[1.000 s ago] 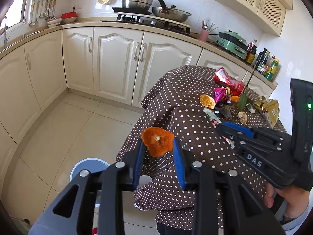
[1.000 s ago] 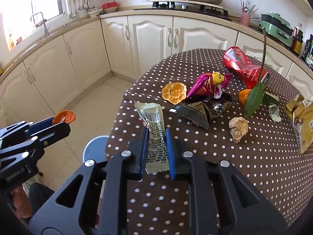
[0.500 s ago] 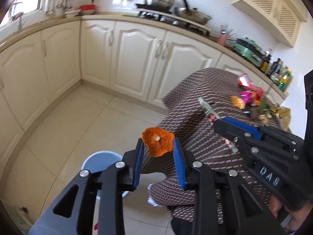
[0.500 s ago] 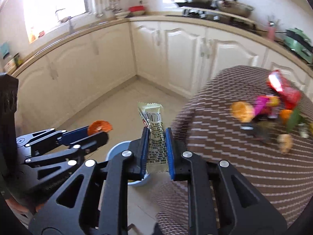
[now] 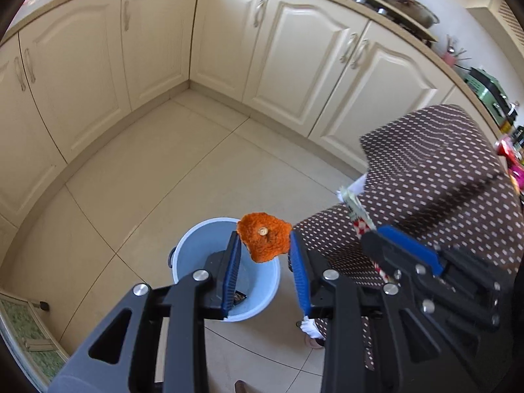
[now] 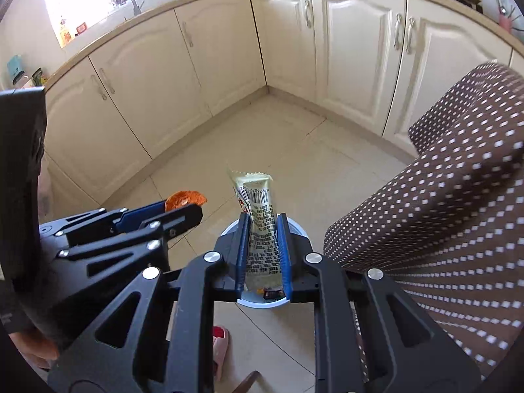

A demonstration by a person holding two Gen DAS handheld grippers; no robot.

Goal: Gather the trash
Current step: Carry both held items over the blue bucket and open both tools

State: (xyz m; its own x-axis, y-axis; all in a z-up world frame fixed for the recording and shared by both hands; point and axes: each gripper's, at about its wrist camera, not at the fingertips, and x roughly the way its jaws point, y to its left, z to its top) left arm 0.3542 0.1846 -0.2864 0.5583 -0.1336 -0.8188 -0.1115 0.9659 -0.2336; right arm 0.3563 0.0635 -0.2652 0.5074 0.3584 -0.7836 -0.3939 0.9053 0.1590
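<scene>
Your left gripper (image 5: 264,255) pinches the orange peel (image 5: 264,241) at the blue bin's (image 5: 193,245) far rim while your right gripper (image 6: 264,250) clamps the wrapper (image 6: 258,216) above it, so releasing early could drop either onto the floor

both grippers are showing black angular frames with cut-out triangular openings and round silver screws at the joints. the left gripper (image 5: 263,255) is wearing blue ribbed pads (image 5: 233,271) on its inner finger faces; the right gripper (image 6: 264,252) is wearing the same blue pads (image 6: 284,255). bare skin is showing at the lower left of the right wrist view.
</scene>
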